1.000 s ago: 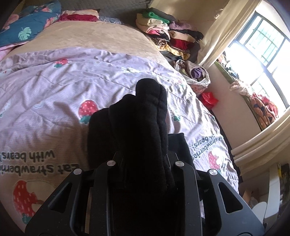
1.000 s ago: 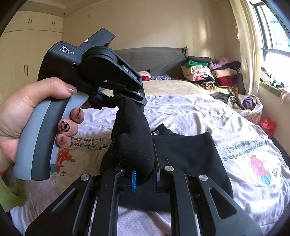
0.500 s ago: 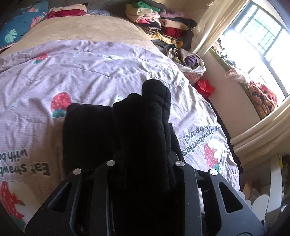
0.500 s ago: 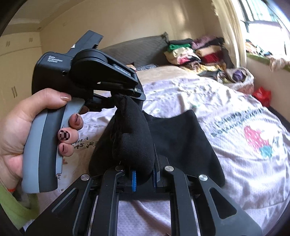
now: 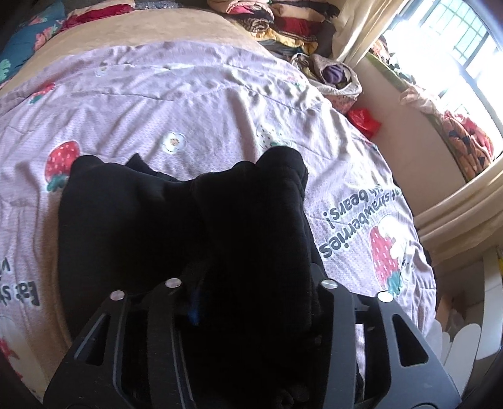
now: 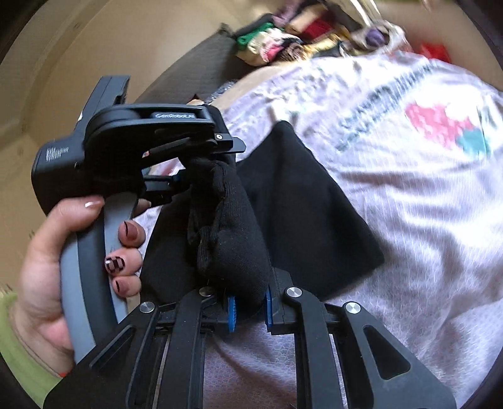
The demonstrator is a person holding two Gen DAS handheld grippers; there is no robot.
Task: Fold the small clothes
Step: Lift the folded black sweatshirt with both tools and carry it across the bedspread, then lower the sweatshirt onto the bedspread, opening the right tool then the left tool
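Observation:
A small black garment (image 6: 308, 207) lies partly spread on the lilac strawberry quilt (image 6: 424, 195). One bunched edge of it is lifted off the bed and held between both grippers. My right gripper (image 6: 250, 310) is shut on the lower end of the bunched roll (image 6: 232, 239). My left gripper (image 6: 185, 185), held by a hand, is shut on the roll's upper end. In the left wrist view the black garment (image 5: 132, 214) fills the jaws of the left gripper (image 5: 251, 299), which hides the fingertips.
A pile of folded clothes (image 5: 283, 22) sits at the head of the bed on the right, also in the right wrist view (image 6: 276, 41). A bag of clothes (image 5: 336, 75) and a red bag (image 5: 363, 121) lie beside the bed, under the window (image 5: 465, 41).
Both grippers have moved down and forward with the bunched edge still held. The flat part of the garment now lies closer under them. The right wrist view has tilted and blurred.

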